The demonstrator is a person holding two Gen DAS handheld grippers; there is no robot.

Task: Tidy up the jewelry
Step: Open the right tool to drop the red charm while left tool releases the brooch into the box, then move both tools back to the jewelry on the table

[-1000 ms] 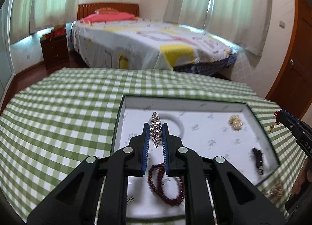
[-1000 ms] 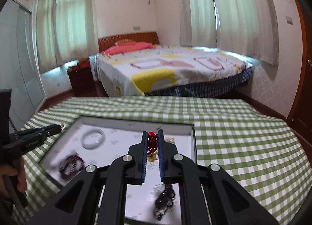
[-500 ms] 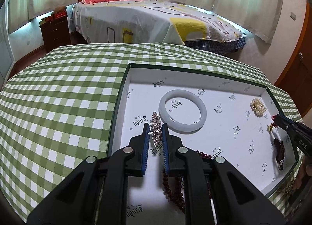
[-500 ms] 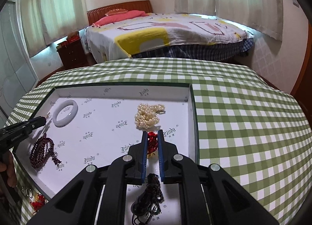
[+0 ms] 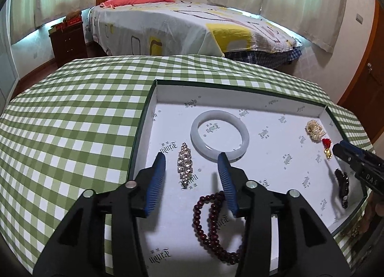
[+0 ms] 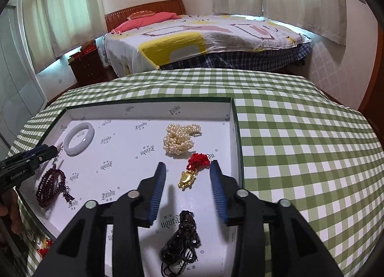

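Observation:
A shallow white-lined tray (image 5: 153, 99) with a dark green rim sits on the green checked table. My left gripper (image 5: 192, 159) is open above the tray, and a rhinestone brooch (image 5: 184, 160) lies flat between its fingers. A white bangle (image 5: 219, 136) and a dark red bead bracelet (image 5: 211, 224) lie close by. My right gripper (image 6: 188, 169) is open over the tray's right side, and a gold charm on a red knot (image 6: 192, 173) lies between its fingers. A pearl cluster (image 6: 180, 139) and a black cord bracelet (image 6: 184, 236) lie near it.
The tray's right wall (image 6: 236, 147) stands beside the right gripper. Loose jewelry (image 6: 44, 245) lies on the cloth outside the tray's near left corner. A bed (image 5: 180, 27) and a nightstand (image 5: 68, 39) stand beyond the table.
Both grippers have opened. The brooch has been let go onto the tray floor by the left gripper. The gold charm with the red knot has been let go by the right gripper.

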